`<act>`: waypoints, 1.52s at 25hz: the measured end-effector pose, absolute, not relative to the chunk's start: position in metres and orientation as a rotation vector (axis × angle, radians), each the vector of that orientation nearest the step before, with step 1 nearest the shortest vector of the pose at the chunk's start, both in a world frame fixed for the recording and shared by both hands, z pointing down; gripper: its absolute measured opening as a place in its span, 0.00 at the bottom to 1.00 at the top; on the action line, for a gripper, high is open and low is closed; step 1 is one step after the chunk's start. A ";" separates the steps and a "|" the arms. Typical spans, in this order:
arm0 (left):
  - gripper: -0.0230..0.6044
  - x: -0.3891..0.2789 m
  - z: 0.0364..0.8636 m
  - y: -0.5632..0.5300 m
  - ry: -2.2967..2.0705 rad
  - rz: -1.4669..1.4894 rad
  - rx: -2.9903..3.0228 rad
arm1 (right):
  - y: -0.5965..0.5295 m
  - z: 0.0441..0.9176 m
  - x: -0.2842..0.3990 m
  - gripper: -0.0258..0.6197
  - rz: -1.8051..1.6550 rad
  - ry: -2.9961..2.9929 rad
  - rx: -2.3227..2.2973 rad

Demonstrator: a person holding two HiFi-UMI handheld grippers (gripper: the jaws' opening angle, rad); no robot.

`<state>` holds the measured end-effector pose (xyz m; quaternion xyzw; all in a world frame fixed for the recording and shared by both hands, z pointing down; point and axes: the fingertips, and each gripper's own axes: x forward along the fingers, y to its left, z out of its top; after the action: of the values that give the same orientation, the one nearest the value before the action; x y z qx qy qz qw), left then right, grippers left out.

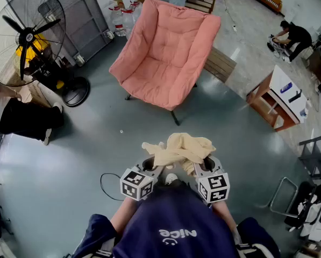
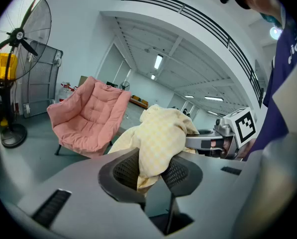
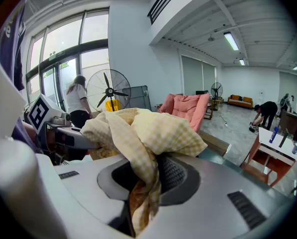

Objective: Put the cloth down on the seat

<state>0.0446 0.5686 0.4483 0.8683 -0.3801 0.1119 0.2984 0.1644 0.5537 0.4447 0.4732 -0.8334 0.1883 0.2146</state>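
Note:
A pale yellow checked cloth (image 1: pixel 179 148) hangs bunched between my two grippers, above the grey floor and short of the pink padded chair (image 1: pixel 165 52). My left gripper (image 1: pixel 150 164) is shut on the cloth (image 2: pixel 160 138), which is pinched between its dark ribbed pads. At the other side my right gripper (image 1: pixel 203 165) is shut on the cloth (image 3: pixel 148 133) too, a fold trailing down between its jaws. The chair's seat (image 1: pixel 155 82) lies bare ahead of me; the chair (image 2: pixel 88 116) appears at the left gripper view's left and the chair (image 3: pixel 188 108) behind the cloth in the right gripper view.
A large standing fan (image 1: pixel 28 36) stands at the left, a dark bag (image 1: pixel 26 120) on the floor below it. A wooden bench (image 1: pixel 219 63) sits right of the chair, a small table (image 1: pixel 281 98) further right. A person (image 1: pixel 292 36) crouches far right. A black cable (image 1: pixel 107 187) lies by my feet.

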 end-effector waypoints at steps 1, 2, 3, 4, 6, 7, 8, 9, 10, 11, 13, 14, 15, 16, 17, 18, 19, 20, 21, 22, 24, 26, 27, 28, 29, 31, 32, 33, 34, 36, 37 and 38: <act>0.21 0.040 0.448 0.567 -1.005 0.301 2.309 | 0.555 0.445 0.160 0.21 0.520 -2.303 1.314; 0.21 0.036 0.448 0.566 -1.000 0.303 2.312 | 0.555 0.445 0.156 0.21 0.519 -2.295 1.316; 0.21 0.032 0.448 0.566 -0.997 0.305 2.315 | 0.556 0.444 0.153 0.20 0.518 -2.288 1.318; 0.21 0.029 0.448 0.565 -0.994 0.306 2.319 | 0.557 0.444 0.150 0.20 0.518 -2.283 1.322; 0.21 0.023 0.446 0.565 -0.990 0.305 2.329 | 0.556 0.444 0.145 0.20 0.517 -2.278 1.333; 0.21 0.021 0.446 0.564 -0.986 0.304 2.333 | 0.555 0.443 0.142 0.20 0.517 -2.276 1.339; 0.21 0.018 0.446 0.563 -0.982 0.303 2.336 | 0.554 0.443 0.139 0.20 0.520 -2.277 1.344; 0.21 0.014 0.446 0.561 -0.978 0.300 2.337 | 0.553 0.443 0.135 0.20 0.530 -2.281 1.349; 0.21 0.010 0.445 0.560 -0.976 0.295 2.338 | 0.552 0.442 0.131 0.20 0.543 -2.289 1.354; 0.21 0.005 0.444 0.558 -0.975 0.289 2.338 | 0.551 0.441 0.126 0.20 0.557 -2.299 1.357; 0.21 -0.006 0.444 0.555 -0.980 0.279 2.341 | 0.550 0.441 0.114 0.21 0.558 -2.311 1.351; 0.21 -0.012 0.445 0.553 -0.984 0.276 2.343 | 0.549 0.442 0.108 0.21 0.542 -2.308 1.341; 0.21 -0.017 0.446 0.552 -0.990 0.273 2.344 | 0.549 0.444 0.102 0.21 0.521 -2.301 1.330; 0.21 -0.023 0.446 0.551 -0.994 0.270 2.345 | 0.550 0.445 0.097 0.20 0.503 -2.297 1.325; 0.21 -0.028 0.447 0.549 -0.997 0.266 2.346 | 0.549 0.445 0.091 0.20 0.492 -2.297 1.330; 0.21 -0.033 0.447 0.547 -1.000 0.262 2.348 | 0.547 0.444 0.086 0.20 0.489 -2.301 1.345; 0.21 -0.038 0.447 0.543 -1.004 0.261 2.351 | 0.545 0.443 0.082 0.20 0.492 -2.304 1.367; 0.21 -0.042 0.447 0.540 -1.010 0.263 2.355 | 0.543 0.441 0.079 0.21 0.496 -2.304 1.391; 0.21 -0.046 0.447 0.537 -1.017 0.265 2.359 | 0.542 0.440 0.076 0.20 0.500 -2.301 1.411; 0.21 -0.048 0.447 0.535 -1.022 0.265 2.361 | 0.541 0.440 0.074 0.20 0.501 -2.298 1.425; 0.21 -0.053 0.448 0.530 -1.027 0.258 2.363 | 0.540 0.441 0.070 0.20 0.503 -2.295 1.434; 0.21 -0.059 0.451 0.524 -1.032 0.251 2.361 | 0.536 0.446 0.064 0.20 0.504 -2.298 1.423; 0.21 -0.062 0.453 0.520 -1.035 0.249 2.359 | 0.533 0.448 0.061 0.21 0.504 -2.300 1.418; 0.21 -0.064 0.455 0.516 -1.040 0.247 2.357 | 0.529 0.449 0.059 0.20 0.503 -2.303 1.415; 0.21 -0.066 0.457 0.511 -1.045 0.244 2.355 | 0.525 0.450 0.058 0.20 0.502 -2.307 1.412; 0.21 -0.069 0.458 0.502 -1.059 0.240 2.347 | 0.514 0.452 0.056 0.21 0.498 -2.317 1.401; 0.21 -0.070 0.458 0.497 -1.069 0.239 2.342 | 0.507 0.453 0.055 0.20 0.498 -2.324 1.390; 0.21 -0.071 0.458 0.491 -1.081 0.238 2.336 | 0.500 0.454 0.054 0.21 0.497 -2.332 1.375; 0.21 -0.071 0.459 0.484 -1.094 0.238 2.330 | 0.492 0.455 0.054 0.20 0.496 -2.341 1.357; 0.21 -0.071 0.460 0.468 -1.119 0.236 2.312 | 0.474 0.457 0.053 0.21 0.492 -2.360 1.316; 0.21 -0.071 0.461 0.459 -1.129 0.234 2.301 | 0.463 0.457 0.053 0.21 0.491 -2.369 1.299; 0.21 -0.070 0.462 0.450 -1.138 0.233 2.291 | 0.452 0.458 0.054 0.20 0.491 -2.376 1.286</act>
<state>-0.0700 0.4500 0.4620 0.8555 -0.4250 0.0871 0.2827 0.0538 0.4521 0.4575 0.4592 -0.8484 0.1755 0.1962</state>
